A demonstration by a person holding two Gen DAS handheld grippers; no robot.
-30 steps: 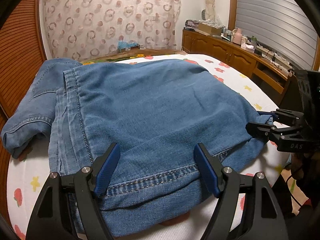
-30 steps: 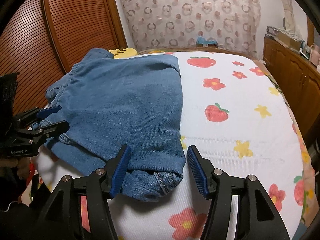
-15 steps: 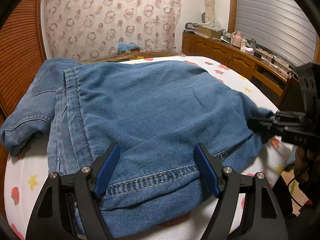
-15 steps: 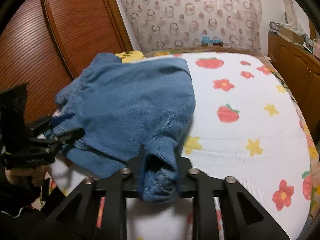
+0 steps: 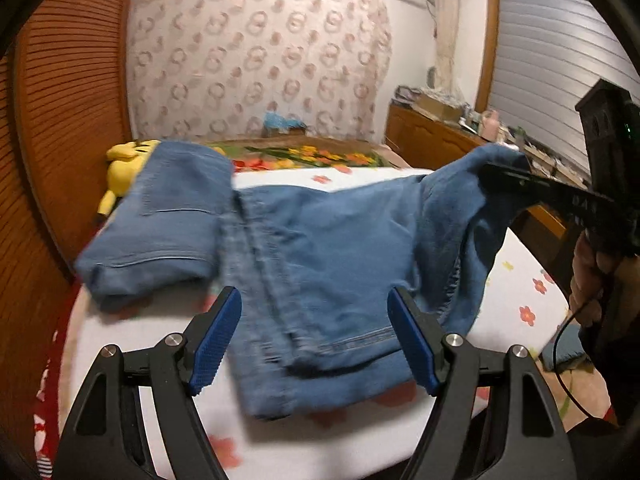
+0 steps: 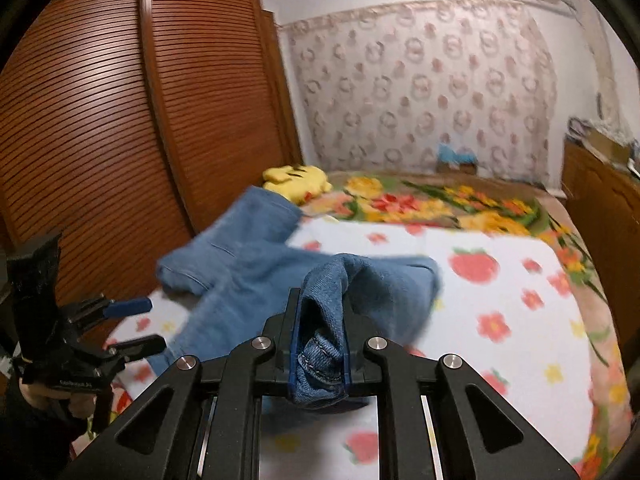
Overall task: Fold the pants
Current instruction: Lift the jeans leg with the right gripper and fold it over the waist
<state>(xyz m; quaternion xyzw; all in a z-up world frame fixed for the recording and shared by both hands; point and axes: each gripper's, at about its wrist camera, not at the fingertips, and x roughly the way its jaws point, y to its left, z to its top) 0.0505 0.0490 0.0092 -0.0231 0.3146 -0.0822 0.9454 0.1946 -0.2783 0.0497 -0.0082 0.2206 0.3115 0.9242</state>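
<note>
flower-print bed [image 5: 532, 280], blue jeans [image 5: 320, 248] spread across its near left part, one corner lifted off the sheet, right claw [image 6: 319, 354] clamped on that corner, left claw [image 5: 314, 336] wide open, holding nothing, above the hem

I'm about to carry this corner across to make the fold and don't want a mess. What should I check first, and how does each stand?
1. Right gripper shut firmly on the jeans: ok, a denim corner is pinched between its pads.
2. Left gripper holding the other corner: not ok, it is open and grips nothing.
3. Lifted corner clear of the bed: ok, it hangs raised at the right in the left wrist view.
4. Rest of the jeans lying flat: cannot tell, the pictures are blurred.
5. Landing area on the bedsheet free: ok, bare flowered sheet beside the jeans.
6. Yellow plush toy out of the path: ok, it lies at the far end.
</note>
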